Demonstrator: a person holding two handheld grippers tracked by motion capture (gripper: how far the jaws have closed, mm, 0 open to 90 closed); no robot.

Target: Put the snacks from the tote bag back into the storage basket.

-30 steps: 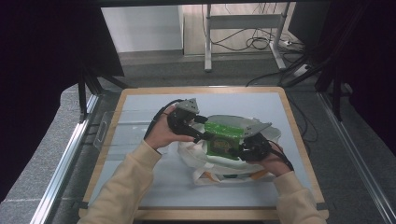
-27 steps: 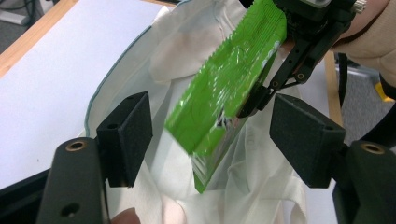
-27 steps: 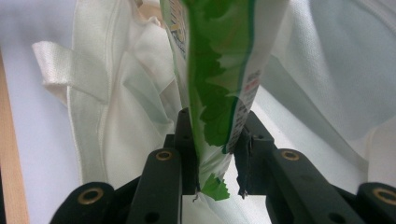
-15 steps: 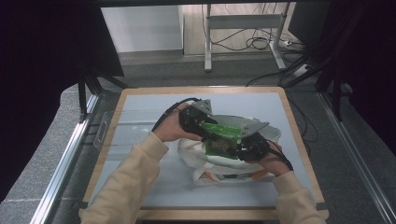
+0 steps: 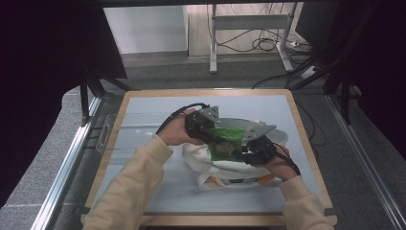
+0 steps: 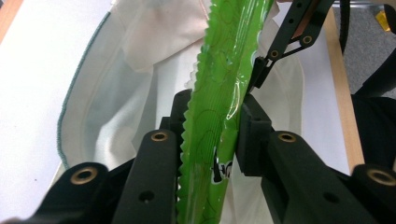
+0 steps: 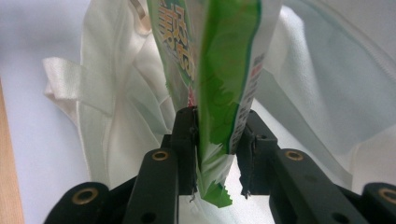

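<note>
- The person's cream sleeves [image 5: 129, 187] come in from the near edge of the surface [image 5: 143, 191], one hand on each tool.
- The right tool [image 5: 245, 152] grips the near end of a green snack packet [image 5: 225, 143]; in the right gripper view its black jaws press on both faces of the packet [image 7: 219, 84] by the serrated bottom seal.
- The left tool [image 5: 207, 132] has just been closing its jaws. In the left gripper view the packet [image 6: 224, 93] stands edge-on between them: the right jaw presses on the film, and the zigzag seal lies against the left jaw, so it now holds the packet's far end.
- The packet spans between the two tools, held just above a white cloth tote bag [image 5: 210, 167].
- The bag lies crumpled on the pale surface right of centre, an orange strip showing at its near edge; its folds lie behind the packet in the right gripper view [image 7: 116, 116], and its teal-stitched rim shows in the left gripper view [image 6: 84, 93].
- A clear plastic tray [image 5: 119, 132] lies at the left of the surface, well apart from the bag.
- Beyond the far wooden rim, cables [image 5: 268, 45] lie on the floor by a metal stand [image 5: 213, 38].
</note>
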